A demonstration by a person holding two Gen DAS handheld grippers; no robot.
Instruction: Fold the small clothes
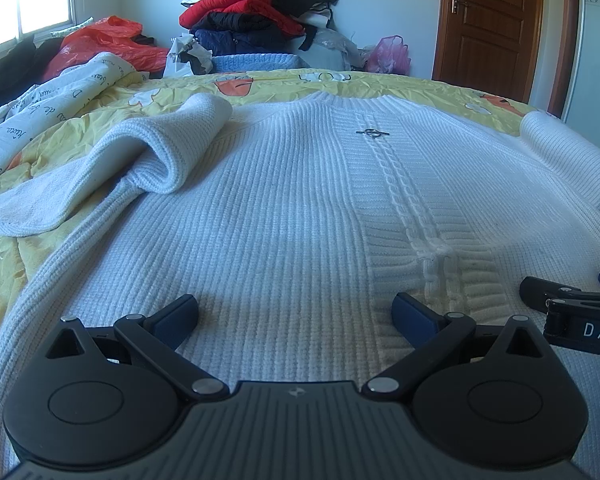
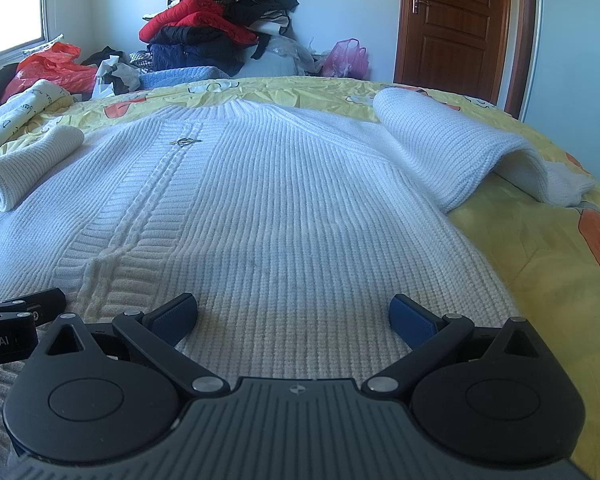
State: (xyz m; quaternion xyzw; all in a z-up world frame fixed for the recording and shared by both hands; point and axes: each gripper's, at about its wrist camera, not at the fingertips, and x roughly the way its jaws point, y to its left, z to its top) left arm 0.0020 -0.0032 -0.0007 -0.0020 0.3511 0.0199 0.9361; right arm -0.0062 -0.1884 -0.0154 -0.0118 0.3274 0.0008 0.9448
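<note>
A white ribbed knit sweater [image 1: 292, 208] [image 2: 284, 200] lies flat, front up, on a yellow bed cover, with a small metal clasp [image 1: 373, 132] [image 2: 185, 141] near its collar. Its left sleeve [image 1: 140, 160] is bent and bunched; the right sleeve [image 2: 460, 148] is folded back at the bed's right side. My left gripper [image 1: 294, 310] hovers open over the hem's left half, nothing between its fingers. My right gripper [image 2: 292, 310] stands open over the hem's right half, also empty. Each gripper's side shows at the edge of the other's view.
The yellow printed bed cover [image 2: 540, 260] spreads under the sweater. A white printed quilt [image 1: 40, 108] is bunched at the left. A pile of red and dark jackets [image 1: 252, 12], plastic bags [image 1: 108, 40] and a brown door [image 1: 488, 28] stand beyond the bed.
</note>
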